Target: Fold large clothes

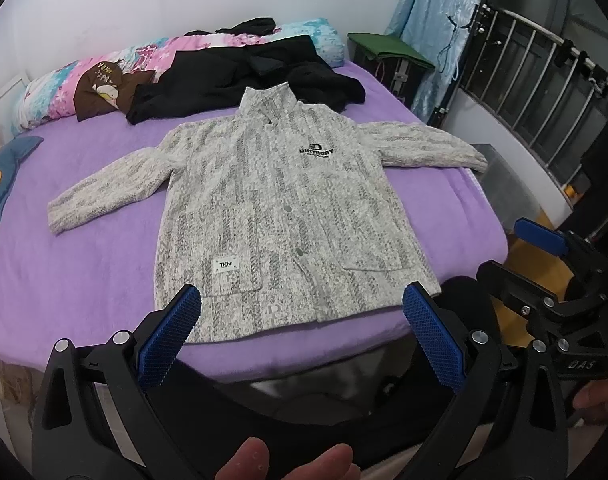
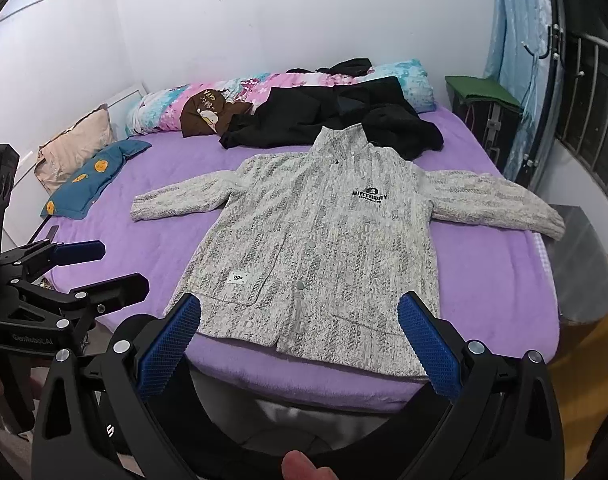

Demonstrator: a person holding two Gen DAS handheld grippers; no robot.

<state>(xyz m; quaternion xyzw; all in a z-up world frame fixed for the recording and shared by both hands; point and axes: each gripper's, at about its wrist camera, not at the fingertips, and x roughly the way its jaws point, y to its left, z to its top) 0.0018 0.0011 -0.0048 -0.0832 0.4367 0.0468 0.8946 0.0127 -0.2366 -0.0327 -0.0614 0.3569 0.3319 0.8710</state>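
Grey jacket (image 1: 288, 216) flat on bed (image 1: 84, 272), right cuff overhanging, fingers (image 1: 170, 334) spread

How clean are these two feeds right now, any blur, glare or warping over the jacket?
Left wrist view: grey jacket sharp and evenly lit, chest logo legible, no glare; fisheye bends the bed edge and darkens the corners. Right wrist view: equally sharp, soft light, no hard shadows; the window bars at right curve strongly. Both open grippers, left gripper and right gripper, look sharp.
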